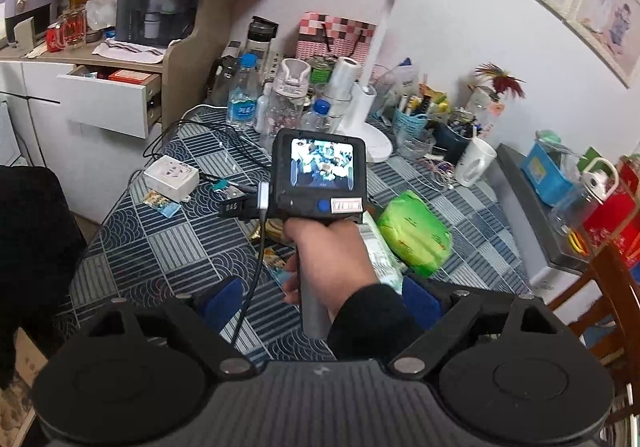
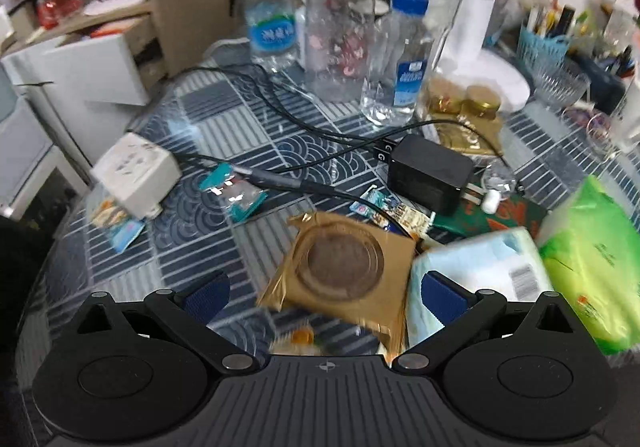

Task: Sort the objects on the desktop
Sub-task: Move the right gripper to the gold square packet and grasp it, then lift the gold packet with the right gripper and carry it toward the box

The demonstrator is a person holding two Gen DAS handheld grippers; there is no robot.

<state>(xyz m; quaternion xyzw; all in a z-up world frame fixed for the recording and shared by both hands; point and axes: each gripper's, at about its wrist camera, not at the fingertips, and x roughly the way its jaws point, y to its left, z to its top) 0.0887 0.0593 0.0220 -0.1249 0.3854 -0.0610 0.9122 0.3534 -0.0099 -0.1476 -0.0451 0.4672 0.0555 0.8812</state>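
In the right wrist view my right gripper (image 2: 325,297) is open above the patterned table (image 2: 224,115). A gold foil packet (image 2: 344,267) with a round disc lies between its blue pads (image 2: 206,301). Right of the packet lie a white-blue tissue pack (image 2: 480,263) and a green tissue pack (image 2: 592,267). Behind it sit a black charger (image 2: 430,175), a teal sachet (image 2: 236,195) and a white adapter (image 2: 136,175). My left gripper (image 1: 320,301) is open and holds nothing. It trails behind a hand (image 1: 332,247) that holds the right tool, whose rear screen (image 1: 322,163) faces it.
Water bottles (image 2: 272,11), a pink-lidded bottle (image 2: 340,19) and a white lamp base (image 1: 372,143) stand at the back. Cables (image 2: 304,127) cross the table. A pen basket (image 1: 412,119), a white mug (image 1: 476,163) and an open white drawer (image 1: 108,103) are also there.
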